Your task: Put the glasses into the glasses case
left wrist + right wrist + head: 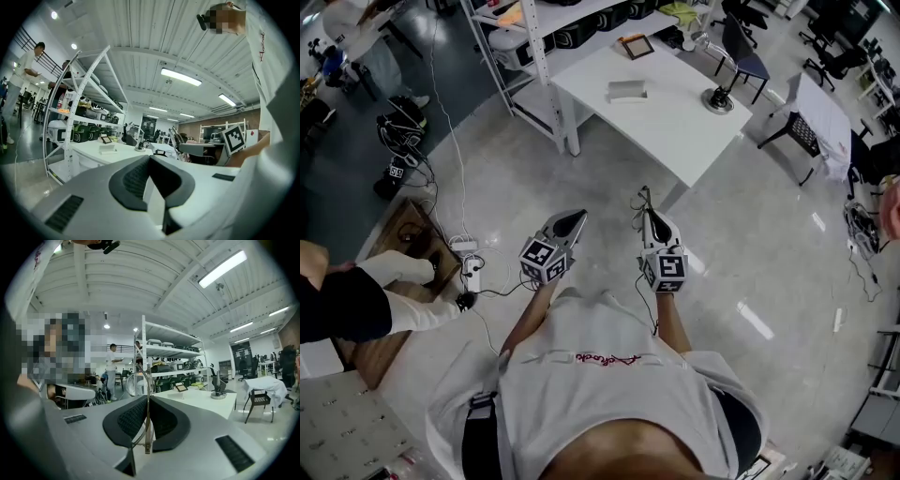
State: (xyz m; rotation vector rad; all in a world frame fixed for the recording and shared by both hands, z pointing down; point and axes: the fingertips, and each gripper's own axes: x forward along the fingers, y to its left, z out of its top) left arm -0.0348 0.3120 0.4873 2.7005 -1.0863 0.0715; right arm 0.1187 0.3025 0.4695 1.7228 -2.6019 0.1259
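Observation:
A pale grey glasses case lies on the white table ahead; in the left gripper view the case shows small on that table. My right gripper is shut on thin wire-framed glasses; a round lens sticks out to the left of its pads. In the head view the glasses show as a thin wire over the jaws. My left gripper is shut with nothing in it, its tips touching. Both are held level above the floor, well short of the table.
A framed picture and a black stand share the table. A white shelf rack stands at its left, a chair behind it. A person's sleeve and floor cables are at my left.

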